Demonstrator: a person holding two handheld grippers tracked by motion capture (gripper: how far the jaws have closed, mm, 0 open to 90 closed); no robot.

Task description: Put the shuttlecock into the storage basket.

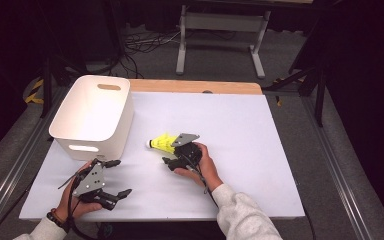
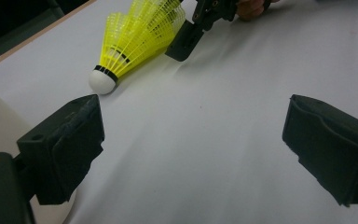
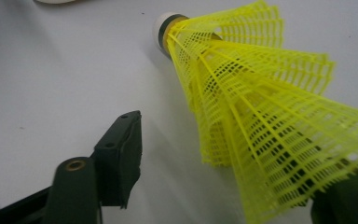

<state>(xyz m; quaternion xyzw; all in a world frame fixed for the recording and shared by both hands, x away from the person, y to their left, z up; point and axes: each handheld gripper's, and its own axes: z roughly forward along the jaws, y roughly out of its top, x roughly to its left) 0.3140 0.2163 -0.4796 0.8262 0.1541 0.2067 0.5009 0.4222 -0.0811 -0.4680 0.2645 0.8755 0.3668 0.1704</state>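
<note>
Shuttlecock (image 1: pixel 163 142) lying on its side on the white surface (image 1: pixel 240 130), yellow skirt fanned out, white cork tip pointing toward the white bin (image 1: pixel 92 117) at the near-left. Right claw (image 1: pixel 174 154) is right at the skirt end, jaws partly open with the mesh between them; one jaw stands clear of it, the other sits against or under the skirt's edge, hard to say if it presses. Left claw (image 1: pixel 116 177) rests near the front edge, just before the bin, jaws spread wide with nothing between them, well apart from the shuttlecock.
</note>
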